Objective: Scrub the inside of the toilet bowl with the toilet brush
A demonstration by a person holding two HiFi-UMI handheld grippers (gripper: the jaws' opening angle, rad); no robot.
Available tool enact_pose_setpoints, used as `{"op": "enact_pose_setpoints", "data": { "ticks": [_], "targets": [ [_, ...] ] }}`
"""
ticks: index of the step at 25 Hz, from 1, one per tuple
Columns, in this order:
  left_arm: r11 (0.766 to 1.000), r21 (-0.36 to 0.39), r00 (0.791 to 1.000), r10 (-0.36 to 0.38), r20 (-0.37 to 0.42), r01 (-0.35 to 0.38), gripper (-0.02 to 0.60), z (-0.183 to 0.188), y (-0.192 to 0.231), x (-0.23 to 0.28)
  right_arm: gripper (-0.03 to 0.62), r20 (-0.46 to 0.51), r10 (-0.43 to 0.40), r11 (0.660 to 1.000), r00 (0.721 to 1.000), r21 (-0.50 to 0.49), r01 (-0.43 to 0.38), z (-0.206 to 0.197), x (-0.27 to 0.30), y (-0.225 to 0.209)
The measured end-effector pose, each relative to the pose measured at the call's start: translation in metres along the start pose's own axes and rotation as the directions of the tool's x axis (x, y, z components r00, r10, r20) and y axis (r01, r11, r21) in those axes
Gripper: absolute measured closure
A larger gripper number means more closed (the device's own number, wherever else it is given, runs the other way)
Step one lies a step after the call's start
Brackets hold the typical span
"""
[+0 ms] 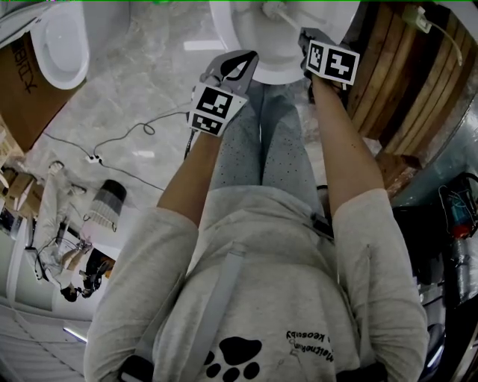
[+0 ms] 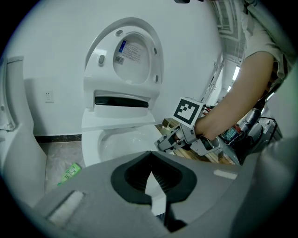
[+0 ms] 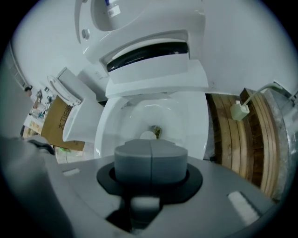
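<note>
Toilet brush point(image 1: 274, 10), half-hidden, gripped by R hand-held gripper point(image 3: 150, 160); L hand-held gripper point(image 2: 151, 157) clenched, empty.

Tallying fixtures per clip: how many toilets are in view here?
2. One toilet, lid up, fills the middle of both gripper views; the second toilet stands on the person's left, beside a cardboard box. More may lie out of frame.

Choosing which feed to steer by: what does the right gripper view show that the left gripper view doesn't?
Right only: the toilet brush down in the bowl, and a cardboard box. Left only: the right gripper, a green packet on the floor, a wall socket. Both: the toilet with its raised lid.
</note>
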State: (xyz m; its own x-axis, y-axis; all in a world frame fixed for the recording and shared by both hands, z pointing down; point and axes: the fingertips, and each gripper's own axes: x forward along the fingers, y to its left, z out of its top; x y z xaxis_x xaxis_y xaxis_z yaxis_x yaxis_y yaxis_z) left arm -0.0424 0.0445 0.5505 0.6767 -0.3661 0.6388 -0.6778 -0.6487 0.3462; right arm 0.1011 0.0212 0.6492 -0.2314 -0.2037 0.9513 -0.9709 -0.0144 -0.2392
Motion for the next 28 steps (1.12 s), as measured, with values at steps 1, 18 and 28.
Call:
{"op": "enact_pose_setpoints", "data": {
  "ticks": [1,18,28],
  "targets": [
    [1.0,0.003,1.0,0.001,0.002,-0.001,0.586,0.002,-0.001,-0.002,0.445,0.001,-0.006,1.0,1.0,-0.024,0.006,0.0,-0.006,0.0],
    [0.999,-0.016,0.999,-0.032,0.031,0.032,0.586,0.061,-0.061,-0.066,0.445,0.095,-0.041,0.998,0.995,-0.047,0.046,-0.023,-0.167,0.017],
    [1.0,-0.013,0.987,0.009,0.161,-0.007,0.586,0.161,-0.083,-0.104,0.446,0.36,0.011,0.977,0.933,-0.201,0.066,0.034,-0.283,0.057]
  ]
}}
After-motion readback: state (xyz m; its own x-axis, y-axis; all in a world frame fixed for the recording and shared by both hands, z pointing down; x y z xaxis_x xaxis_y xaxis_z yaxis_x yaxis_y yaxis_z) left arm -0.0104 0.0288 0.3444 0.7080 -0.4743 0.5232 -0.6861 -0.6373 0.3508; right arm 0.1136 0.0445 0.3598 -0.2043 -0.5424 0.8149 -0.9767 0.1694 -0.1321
